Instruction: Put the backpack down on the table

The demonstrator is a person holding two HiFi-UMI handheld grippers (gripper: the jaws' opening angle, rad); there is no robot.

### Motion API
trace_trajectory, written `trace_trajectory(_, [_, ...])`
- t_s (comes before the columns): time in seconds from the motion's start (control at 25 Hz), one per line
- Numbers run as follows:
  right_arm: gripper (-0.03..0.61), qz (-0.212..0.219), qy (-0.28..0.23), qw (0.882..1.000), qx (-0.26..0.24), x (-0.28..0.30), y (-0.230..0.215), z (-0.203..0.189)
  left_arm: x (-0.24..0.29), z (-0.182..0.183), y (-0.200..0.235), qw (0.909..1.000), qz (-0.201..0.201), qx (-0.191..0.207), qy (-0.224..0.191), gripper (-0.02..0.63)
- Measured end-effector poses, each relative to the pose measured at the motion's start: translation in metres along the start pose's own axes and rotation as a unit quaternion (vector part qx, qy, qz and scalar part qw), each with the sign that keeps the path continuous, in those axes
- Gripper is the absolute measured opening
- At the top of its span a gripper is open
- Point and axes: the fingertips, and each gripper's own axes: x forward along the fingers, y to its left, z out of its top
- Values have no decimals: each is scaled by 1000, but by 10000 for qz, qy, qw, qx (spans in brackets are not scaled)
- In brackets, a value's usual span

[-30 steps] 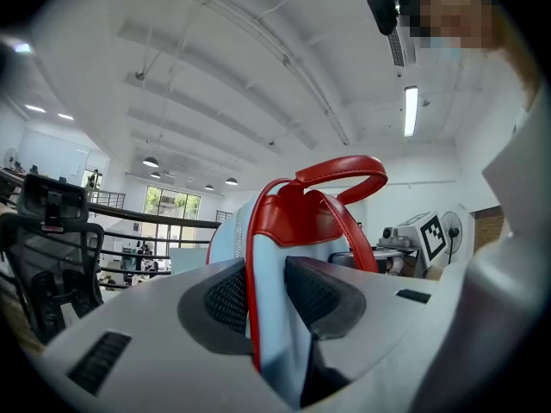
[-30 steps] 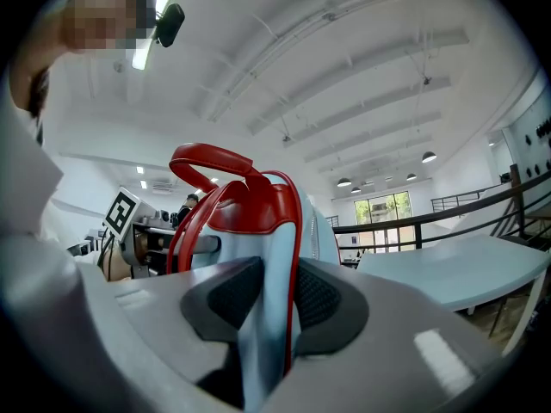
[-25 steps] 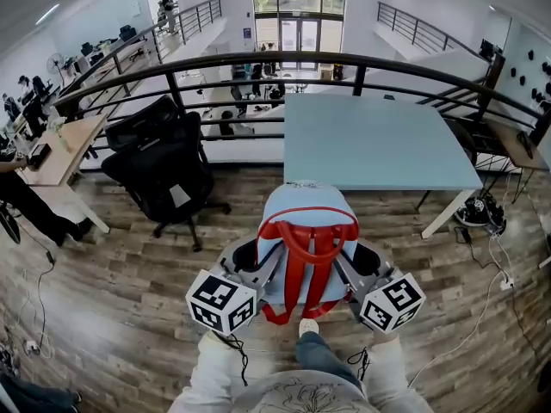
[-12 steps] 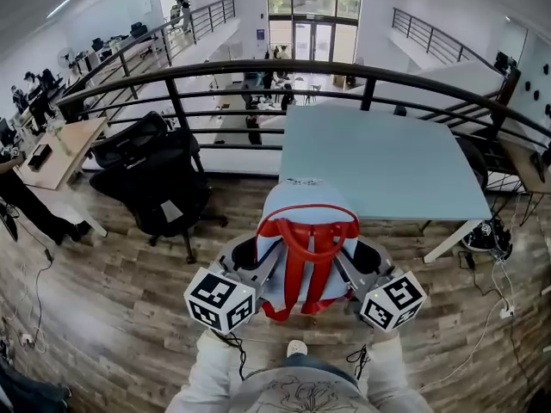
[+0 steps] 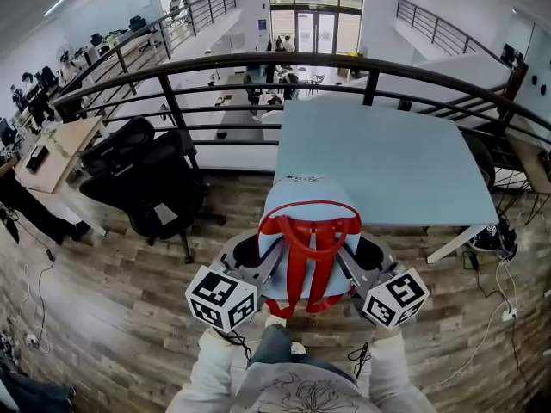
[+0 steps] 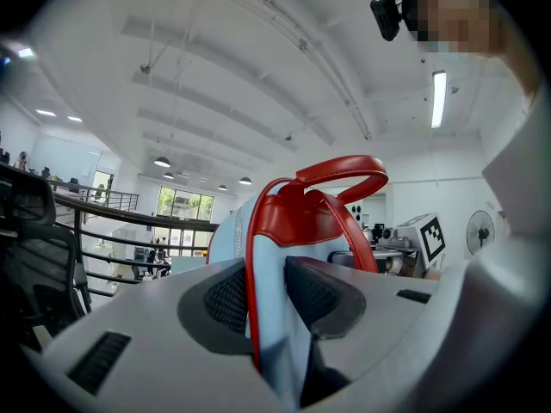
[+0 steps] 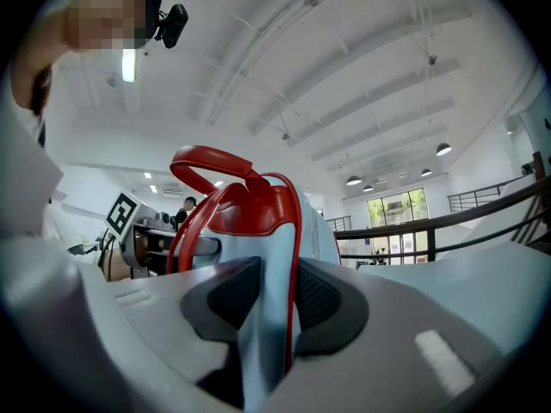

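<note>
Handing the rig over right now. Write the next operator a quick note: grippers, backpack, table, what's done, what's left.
The left gripper is shut on the backpack at its left side, the right gripper at its right side.
The backpack hangs upright in the air, red straps toward the person, at the near edge of the table, mostly over the floor.
Done: lifted, brought to the table.
Left: carry it over the tabletop, lower it, open both grippers.

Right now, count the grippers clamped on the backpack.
2. The left gripper is shut on the backpack's left side, the right gripper on its right side. Neither is hidden.
</note>
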Motion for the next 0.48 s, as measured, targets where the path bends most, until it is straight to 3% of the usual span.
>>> trace_trajectory(0.48, [121, -208, 48, 9998, 9, 19, -30, -1, 37, 2, 20, 9998, -187, -28, 68, 117])
